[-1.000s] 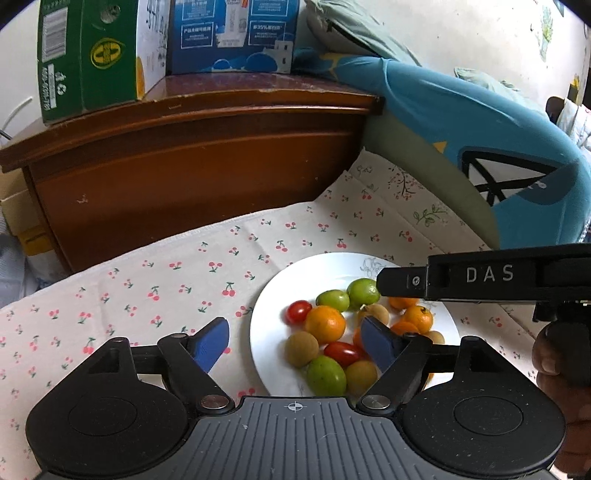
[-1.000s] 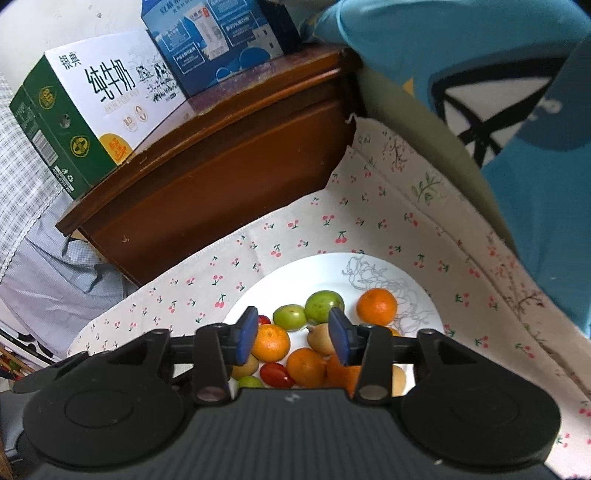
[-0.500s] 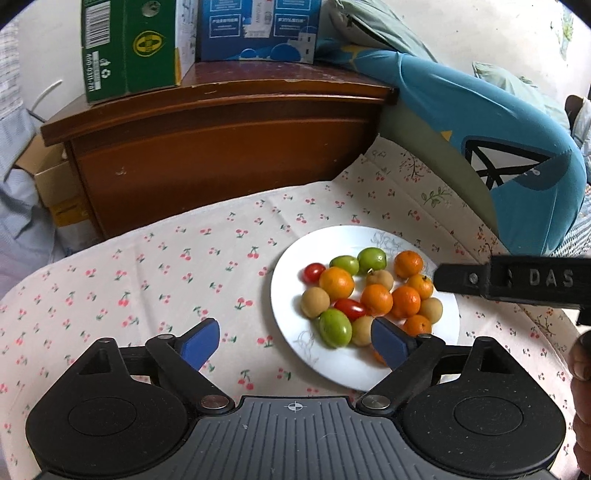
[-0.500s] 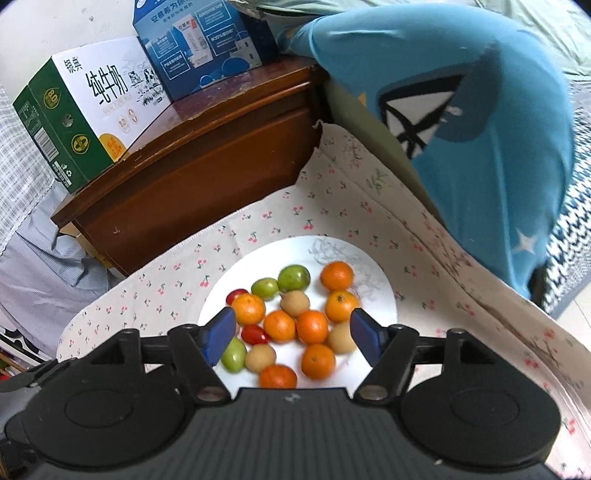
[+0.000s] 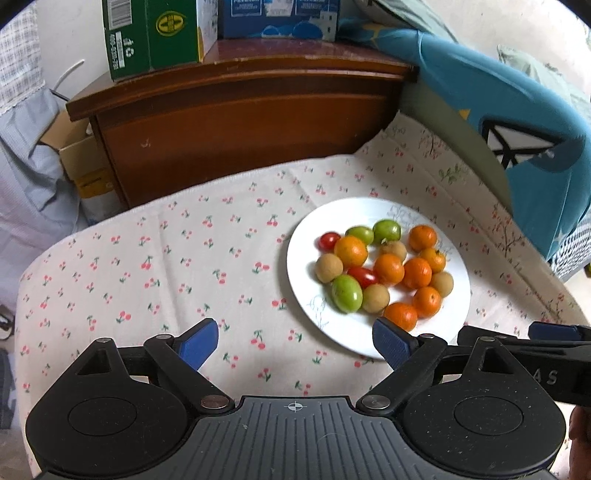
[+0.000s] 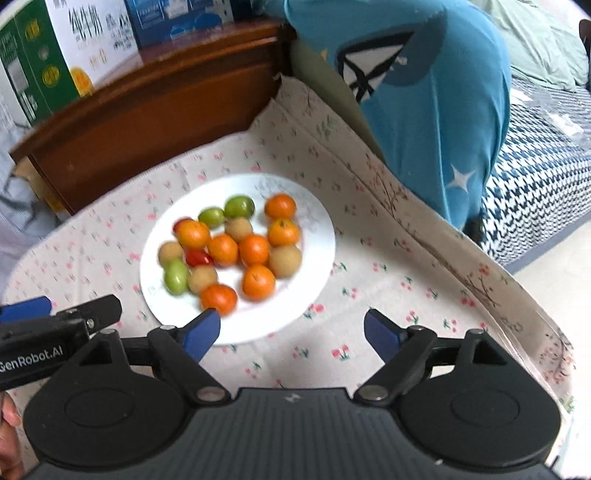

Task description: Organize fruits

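A white plate (image 5: 454, 314) on the cherry-print cloth holds several small fruits: oranges (image 5: 388, 268), green fruits (image 5: 346, 294), red tomatoes (image 5: 362, 276) and tan round fruits (image 5: 328, 267). The plate also shows in the right wrist view (image 6: 314, 273). My left gripper (image 5: 295, 343) is open and empty, above the cloth at the plate's near left edge. My right gripper (image 6: 291, 330) is open and empty, above the cloth at the plate's near right edge. Each gripper shows at the edge of the other's view.
A brown wooden cabinet (image 5: 240, 122) stands behind the table with a green carton (image 5: 155, 33) and a blue carton (image 5: 277, 18) on top. A blue cushion (image 5: 517, 122) lies at the right. The cloth-covered table edge (image 6: 498, 280) drops to the right.
Both grippers have pulled back and up from the plate. The right gripper's jaws have opened wider. The whole plate of fruit now shows beyond the fingertips.
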The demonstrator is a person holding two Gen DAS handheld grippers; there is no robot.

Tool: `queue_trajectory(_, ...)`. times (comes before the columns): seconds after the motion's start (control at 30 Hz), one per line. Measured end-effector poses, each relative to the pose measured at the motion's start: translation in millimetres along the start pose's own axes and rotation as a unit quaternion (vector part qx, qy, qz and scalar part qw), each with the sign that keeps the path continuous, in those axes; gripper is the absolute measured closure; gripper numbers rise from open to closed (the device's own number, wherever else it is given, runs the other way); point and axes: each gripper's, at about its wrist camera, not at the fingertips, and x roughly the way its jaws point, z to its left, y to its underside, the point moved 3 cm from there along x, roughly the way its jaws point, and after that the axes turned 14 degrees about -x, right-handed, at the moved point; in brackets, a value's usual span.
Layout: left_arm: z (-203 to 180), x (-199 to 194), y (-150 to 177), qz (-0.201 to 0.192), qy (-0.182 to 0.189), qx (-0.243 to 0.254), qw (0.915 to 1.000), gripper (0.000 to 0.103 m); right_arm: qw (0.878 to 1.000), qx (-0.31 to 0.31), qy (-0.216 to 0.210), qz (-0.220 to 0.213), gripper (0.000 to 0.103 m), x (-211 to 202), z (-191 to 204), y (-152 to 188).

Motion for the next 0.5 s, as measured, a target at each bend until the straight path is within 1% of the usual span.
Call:
queue_trajectory(0.17,-2.1,4.1,1.8,0.002,-0.015,0.005,0.9999,0.011,1.000,-0.005,0.018,0.017,0.015,5.5,1.5,-1.0)
queue_trajectory(0.4,-1.0,8.3,1.6,0.006,-0.027,0.000,0.9996,0.011,0.999,-0.012,0.028,0.021,0.014,7.4,4.4,-2.5)
queue_trajectory(0.5,0.3,10.2,1.4,0.005,-0.036,-0.003,0.9994,0.011,0.999,-0.015,0.030,0.020,0.013,7.3,4.4,-2.7)
